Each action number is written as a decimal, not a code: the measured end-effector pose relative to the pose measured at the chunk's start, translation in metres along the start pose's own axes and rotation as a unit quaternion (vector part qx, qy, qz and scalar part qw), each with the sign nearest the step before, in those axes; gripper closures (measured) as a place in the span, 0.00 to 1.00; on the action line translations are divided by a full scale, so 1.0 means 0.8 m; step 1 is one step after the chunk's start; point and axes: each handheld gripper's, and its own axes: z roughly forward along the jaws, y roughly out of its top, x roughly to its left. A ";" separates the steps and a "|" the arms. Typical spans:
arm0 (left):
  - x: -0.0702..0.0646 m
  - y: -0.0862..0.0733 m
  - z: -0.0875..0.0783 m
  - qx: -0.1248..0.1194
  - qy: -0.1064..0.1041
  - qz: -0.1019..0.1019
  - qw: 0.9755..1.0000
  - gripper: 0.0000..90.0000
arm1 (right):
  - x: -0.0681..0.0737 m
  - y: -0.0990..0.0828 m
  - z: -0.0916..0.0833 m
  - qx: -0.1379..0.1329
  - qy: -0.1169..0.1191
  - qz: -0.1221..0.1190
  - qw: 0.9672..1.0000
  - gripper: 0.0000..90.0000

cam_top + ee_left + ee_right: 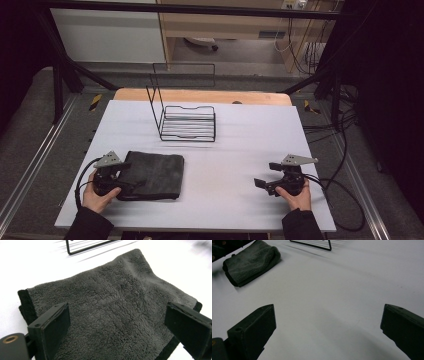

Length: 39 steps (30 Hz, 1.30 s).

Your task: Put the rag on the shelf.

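A folded dark grey towel (154,175) lies flat on the white table (225,150), front left. My left gripper (122,176) sits at the towel's left edge, its jaws spread wide over the fuzzy towel (112,315) and not pressing on it. My right gripper (265,175) hovers low over bare table at the front right, jaws wide apart with nothing between them (328,325). From the right gripper view the towel (252,262) lies far off at the upper left.
A black wire rack (182,117) stands upright at the table's middle back; its lower edge shows in the left gripper view (85,246) and the right gripper view (312,243). Cables trail off the table's right side (345,195). A dark metal frame surrounds the table.
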 end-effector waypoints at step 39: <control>-0.113 0.020 0.050 0.091 -0.059 0.104 0.989 0.57 | 0.003 0.000 0.003 0.011 -0.008 -0.005 1.000 0.01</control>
